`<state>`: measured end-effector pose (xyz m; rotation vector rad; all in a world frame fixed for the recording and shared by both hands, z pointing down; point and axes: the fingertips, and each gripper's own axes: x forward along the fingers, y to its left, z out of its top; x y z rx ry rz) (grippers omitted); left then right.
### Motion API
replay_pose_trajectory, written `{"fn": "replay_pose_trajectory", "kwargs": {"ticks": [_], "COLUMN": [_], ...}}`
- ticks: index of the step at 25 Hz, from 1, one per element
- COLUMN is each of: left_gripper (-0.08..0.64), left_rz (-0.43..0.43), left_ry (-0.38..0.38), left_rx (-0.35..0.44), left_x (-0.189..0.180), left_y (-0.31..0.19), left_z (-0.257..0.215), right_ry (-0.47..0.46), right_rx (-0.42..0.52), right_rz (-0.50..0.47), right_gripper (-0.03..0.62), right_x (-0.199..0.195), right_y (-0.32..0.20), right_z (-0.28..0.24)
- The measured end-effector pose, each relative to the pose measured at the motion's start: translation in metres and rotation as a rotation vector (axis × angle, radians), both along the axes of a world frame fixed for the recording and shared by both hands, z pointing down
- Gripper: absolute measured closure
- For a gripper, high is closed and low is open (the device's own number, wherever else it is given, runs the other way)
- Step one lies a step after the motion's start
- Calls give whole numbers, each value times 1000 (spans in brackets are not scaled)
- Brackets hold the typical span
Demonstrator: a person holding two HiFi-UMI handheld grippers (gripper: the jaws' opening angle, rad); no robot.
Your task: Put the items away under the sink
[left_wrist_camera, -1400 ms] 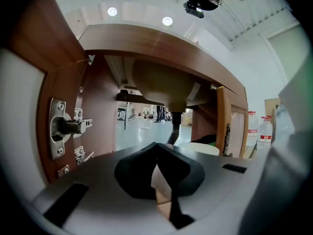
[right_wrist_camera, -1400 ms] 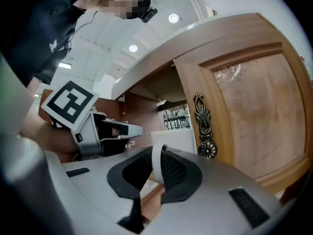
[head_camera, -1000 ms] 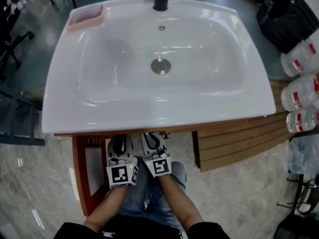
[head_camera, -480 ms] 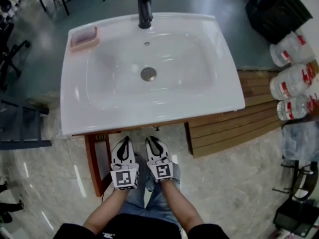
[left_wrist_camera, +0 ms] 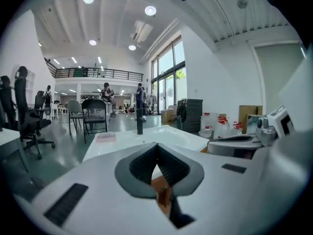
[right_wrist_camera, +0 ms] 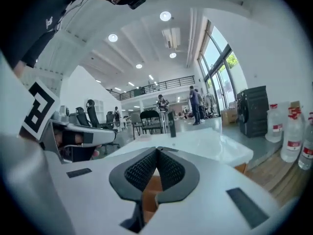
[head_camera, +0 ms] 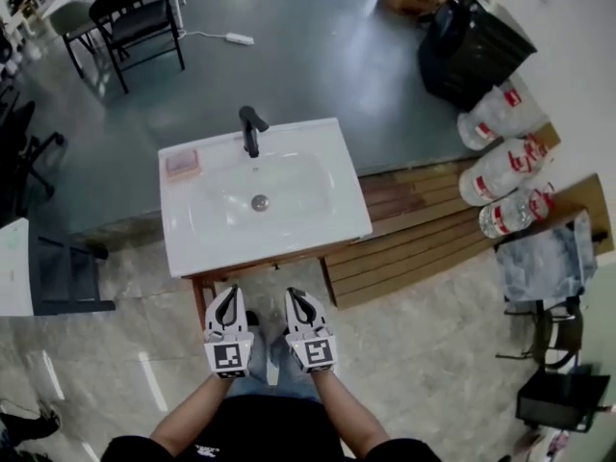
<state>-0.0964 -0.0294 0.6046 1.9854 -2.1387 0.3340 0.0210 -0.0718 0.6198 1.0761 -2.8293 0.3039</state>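
Grippers left (head_camera: 228,295) and right (head_camera: 300,296), both clenched on nothing, the right's jaws having just closed, hang side by side short of the sink (head_camera: 337,227), which lies farther below than a second ago. Its long axis runs left to right, with the faucet (head_camera: 251,130) at the far edge.
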Motion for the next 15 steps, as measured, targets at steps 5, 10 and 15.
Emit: {"fn": "replay_pose_trajectory", "kwargs": {"ticks": [5, 10, 15], "left_gripper": [554, 554, 554], "left_rz": [-11, 83, 93], "left_ry": [23, 60, 66], "left_rx": [113, 210, 253], "left_x": [-13, -11, -15], "left_y": [-7, 2, 22], "left_z": [-120, -218, -261], "right_ry": [-25, -69, -63], "right_rx": [88, 176, 277], "right_rz": [17, 62, 140], "right_gripper": [578, 578, 578], "right_x": [19, 54, 95], "right_y": [-7, -4, 5], "right_z": [-118, -219, -275]}}
